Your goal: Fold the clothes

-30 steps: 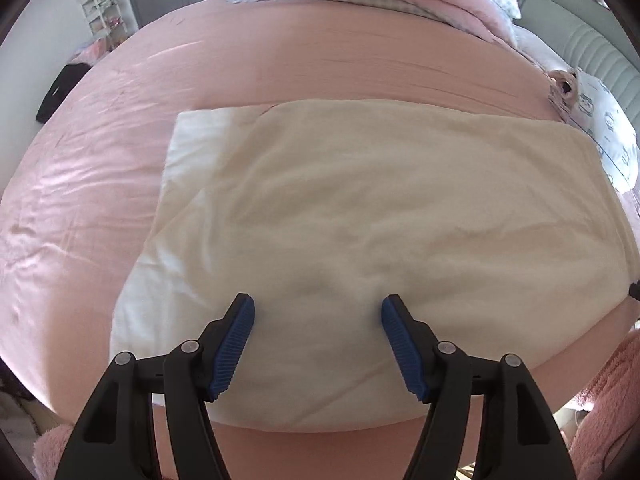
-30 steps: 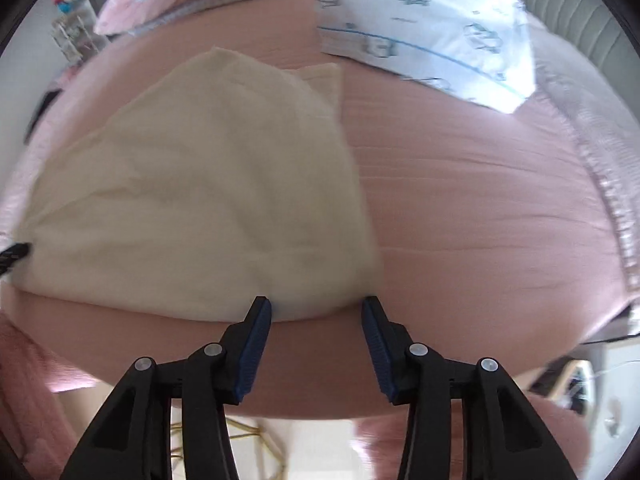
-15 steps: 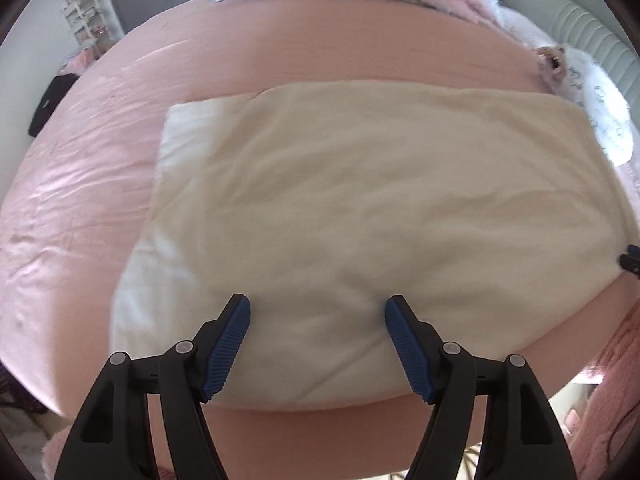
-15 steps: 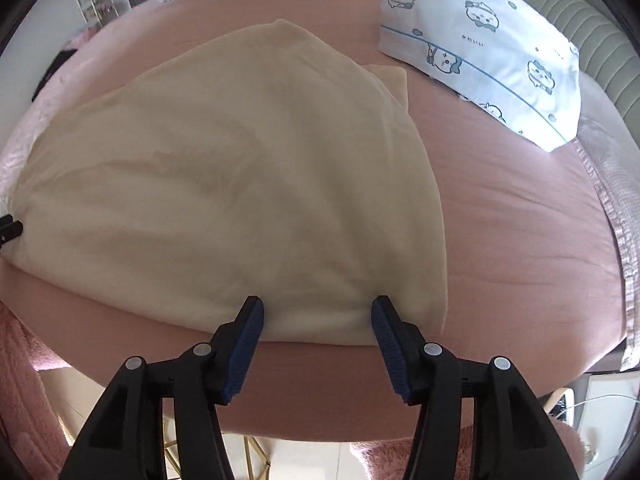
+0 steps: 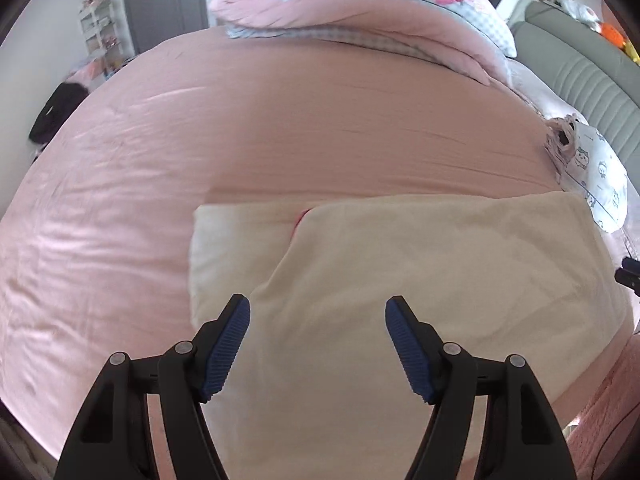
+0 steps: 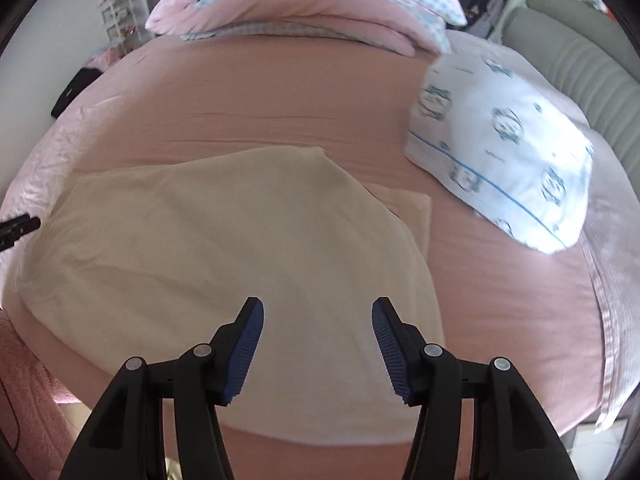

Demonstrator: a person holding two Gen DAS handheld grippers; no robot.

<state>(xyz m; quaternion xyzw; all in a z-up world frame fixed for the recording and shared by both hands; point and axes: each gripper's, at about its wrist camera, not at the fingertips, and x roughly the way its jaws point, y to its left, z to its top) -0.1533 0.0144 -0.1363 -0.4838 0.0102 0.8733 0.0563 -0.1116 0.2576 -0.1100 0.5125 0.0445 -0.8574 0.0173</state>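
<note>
1. One cream garment (image 5: 420, 272) is seen lying flat on the pink bed sheet (image 5: 280, 128), folded into a broad, roughly rectangular pad with soft creases across its top layer.
2. At the garment's left end, ahead and to the left of the left gripper (image 5: 318, 312), a lower layer is left exposed beside the top layer, and a small pink edge is visible at the step between them.
3. The left gripper is held above the garment with its jaws set wide; nothing is clamped between the two blue pads (image 5: 226, 348).
4. The right gripper (image 6: 318, 312) is likewise held above the garment, near its right end. Its jaws have just been opening, and no cloth is pinched between them.
5. Ahead and to the right of the right gripper, a small folded corner (image 6: 412, 208) is seen protruding from under the top layer.
6. Further right, one white printed pillow (image 6: 508, 152) is seen, lying apart from the garment.
7. One folded pink quilt (image 6: 304, 4) is seen at the far side of the bed, well ahead of both grippers.
</note>
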